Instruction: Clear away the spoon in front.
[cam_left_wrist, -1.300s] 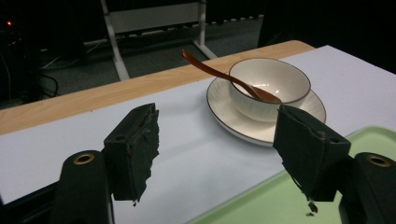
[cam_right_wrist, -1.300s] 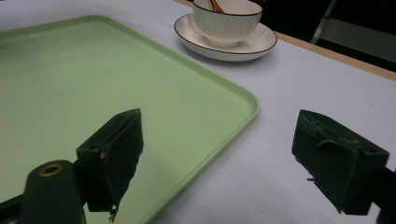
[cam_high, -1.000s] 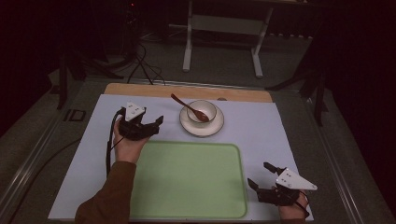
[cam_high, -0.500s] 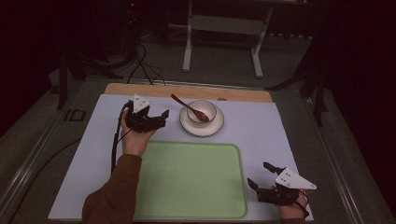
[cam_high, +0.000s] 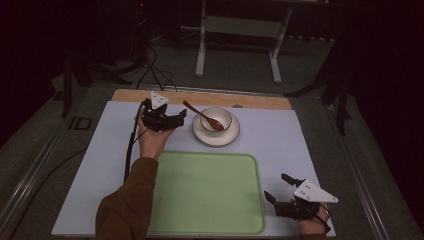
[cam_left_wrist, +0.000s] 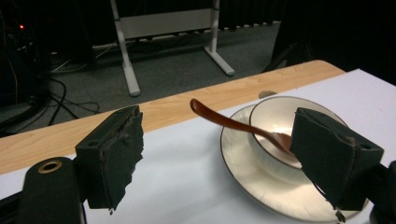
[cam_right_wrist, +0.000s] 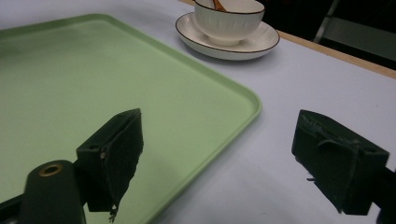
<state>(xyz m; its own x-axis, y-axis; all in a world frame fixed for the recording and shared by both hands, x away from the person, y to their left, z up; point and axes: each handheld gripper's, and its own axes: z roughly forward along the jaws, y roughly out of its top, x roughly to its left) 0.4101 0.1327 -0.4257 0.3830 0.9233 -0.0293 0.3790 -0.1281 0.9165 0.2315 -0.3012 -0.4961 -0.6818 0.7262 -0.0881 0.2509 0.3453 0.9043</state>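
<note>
A white bowl (cam_high: 216, 119) stands on a white saucer (cam_high: 216, 137) at the back middle of the white mat. A brown spoon (cam_high: 201, 114) rests in it, handle up toward the left. My left gripper (cam_high: 179, 118) hovers just left of that handle, pointing at it. Its jaws have just been opening and stand open, with nothing pressed between them. In the left gripper view the spoon (cam_left_wrist: 224, 120) and bowl (cam_left_wrist: 275, 122) lie just ahead of the left gripper (cam_left_wrist: 219, 154). My right gripper (cam_high: 276, 185) rests open near the front right, beside the green tray (cam_high: 205, 192).
The green tray (cam_right_wrist: 93, 84) lies on the front middle of the mat with nothing on it. A wooden strip (cam_high: 260, 100) runs along the table's far edge. Beyond it are a metal stand (cam_high: 240, 30) and cables on the floor (cam_high: 150, 65).
My left gripper has moved right, toward the spoon handle and bowl, and its jaws stand wider. The right gripper has not moved.
</note>
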